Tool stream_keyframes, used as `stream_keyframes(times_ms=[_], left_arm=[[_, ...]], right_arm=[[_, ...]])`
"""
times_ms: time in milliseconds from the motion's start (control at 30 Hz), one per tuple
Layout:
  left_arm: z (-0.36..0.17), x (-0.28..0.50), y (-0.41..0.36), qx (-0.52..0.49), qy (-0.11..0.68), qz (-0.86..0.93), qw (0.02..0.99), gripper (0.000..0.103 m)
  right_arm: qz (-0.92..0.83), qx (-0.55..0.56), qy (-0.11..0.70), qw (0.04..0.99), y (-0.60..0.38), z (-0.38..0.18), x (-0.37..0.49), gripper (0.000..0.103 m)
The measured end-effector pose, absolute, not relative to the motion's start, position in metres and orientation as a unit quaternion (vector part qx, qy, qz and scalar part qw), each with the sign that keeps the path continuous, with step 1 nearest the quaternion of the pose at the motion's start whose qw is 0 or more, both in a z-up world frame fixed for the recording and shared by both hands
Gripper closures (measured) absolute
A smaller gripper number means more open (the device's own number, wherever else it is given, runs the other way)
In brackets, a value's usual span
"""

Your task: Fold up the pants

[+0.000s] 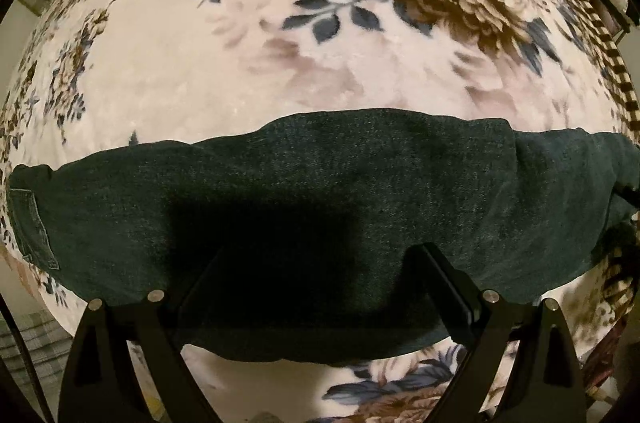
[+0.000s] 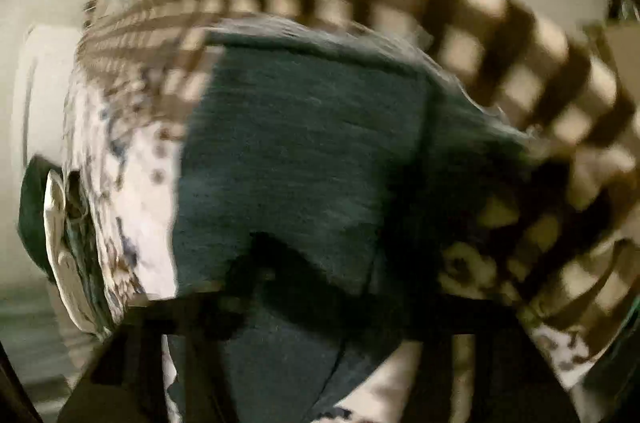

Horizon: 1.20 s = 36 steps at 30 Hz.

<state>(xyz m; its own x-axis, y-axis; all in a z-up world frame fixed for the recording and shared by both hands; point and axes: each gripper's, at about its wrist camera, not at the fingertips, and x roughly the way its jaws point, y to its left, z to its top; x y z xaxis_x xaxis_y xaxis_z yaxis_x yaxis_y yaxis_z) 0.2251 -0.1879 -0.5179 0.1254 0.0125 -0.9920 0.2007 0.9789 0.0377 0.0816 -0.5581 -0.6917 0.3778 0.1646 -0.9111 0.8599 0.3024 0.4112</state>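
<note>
My right wrist view is motion-blurred. The dark denim pants (image 2: 312,159) fill the centre, lying on the floral blanket (image 2: 132,183) with its brown checked border (image 2: 500,43) curving behind. My right gripper (image 2: 320,327) shows as dark blurred fingers at the bottom edge, spread, with denim between them. Folded clothes (image 2: 60,231) lie at far left.

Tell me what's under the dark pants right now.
The dark pants lie on a floral blanket, which shows on all sides. Whatever sits directly beneath the denim is covered.
</note>
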Motion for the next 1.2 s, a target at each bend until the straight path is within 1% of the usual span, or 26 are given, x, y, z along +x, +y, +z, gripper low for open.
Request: stream_keyframes(times_ms=[33, 67, 100, 167, 300, 400, 433, 500, 567, 600, 667, 700, 733, 800, 867, 1000, 1100, 1200], left_arm=[[-0.519, 0.225, -0.188, 0.082, 0.657, -0.063, 0.747, 0.008], [-0.519, 0.225, -0.188, 0.082, 0.657, -0.064, 0.746, 0.008], [-0.519, 0.226, -0.188, 0.08, 0.659, -0.064, 0.745, 0.008], [-0.521, 0.227, -0.181, 0.077, 0.66, -0.064, 0.744, 0.008], [-0.523, 0.224, -0.171, 0.069, 0.663, -0.064, 0.742, 0.008], [-0.526, 0.222, -0.165, 0.068, 0.666, -0.063, 0.74, 0.008], [-0.528, 0.221, -0.164, 0.066, 0.668, -0.062, 0.739, 0.008], [-0.531, 0.219, -0.157, 0.061, 0.671, -0.062, 0.736, 0.008], [-0.527, 0.215, -0.15, 0.055, 0.667, -0.059, 0.741, 0.008], [-0.524, 0.212, -0.144, 0.05, 0.664, -0.058, 0.743, 0.008], [-0.515, 0.205, -0.125, 0.019, 0.661, -0.055, 0.748, 0.008], [-0.51, 0.202, -0.115, 0.005, 0.659, -0.052, 0.751, 0.008], [-0.502, 0.197, -0.097, -0.017, 0.656, -0.048, 0.753, 0.008], [-0.492, 0.189, -0.066, -0.041, 0.656, -0.034, 0.753, 0.008], [-0.482, 0.182, -0.019, -0.066, 0.654, -0.011, 0.753, 0.008], [-0.467, 0.179, 0.09, -0.089, 0.642, 0.052, 0.76, 0.008], [-0.471, 0.194, 0.171, -0.115, 0.635, 0.086, 0.759, 0.008], [-0.484, 0.215, 0.257, -0.161, 0.622, 0.113, 0.758, 0.008]], right_arm=[[-0.273, 0.512, 0.495, 0.647, -0.555, -0.689, 0.083, 0.074], [-0.274, 0.507, 0.493, 0.652, -0.552, -0.685, 0.083, 0.091], [-0.275, 0.509, 0.488, 0.654, -0.551, -0.683, 0.079, 0.094], [-0.278, 0.518, 0.472, 0.657, -0.551, -0.674, 0.069, 0.094], [-0.307, 0.512, 0.434, 0.675, -0.557, -0.634, 0.035, 0.095], [-0.319, 0.504, 0.445, 0.668, -0.562, -0.637, 0.032, 0.095], [-0.317, 0.501, 0.464, 0.658, -0.563, -0.648, 0.035, 0.094], [-0.301, 0.504, 0.521, 0.62, -0.567, -0.679, 0.044, 0.086], [-0.288, 0.508, 0.537, 0.608, -0.567, -0.683, 0.047, 0.081], [-0.282, 0.502, 0.542, 0.612, -0.565, -0.676, 0.051, 0.076], [-0.261, 0.486, 0.549, 0.627, -0.552, -0.661, 0.054, 0.044], [-0.245, 0.475, 0.555, 0.637, -0.54, -0.652, 0.058, 0.039], [-0.23, 0.469, 0.561, 0.642, -0.53, -0.645, 0.059, 0.037], [-0.177, 0.457, 0.591, 0.641, -0.492, -0.641, 0.071, 0.037], [-0.104, 0.448, 0.629, 0.627, -0.436, -0.646, 0.085, 0.037], [-0.029, 0.443, 0.672, 0.593, -0.335, -0.662, 0.095, 0.037], [0.002, 0.448, 0.679, 0.582, -0.269, -0.671, 0.108, 0.037], [0.019, 0.445, 0.67, 0.595, -0.203, -0.672, 0.121, 0.037]])
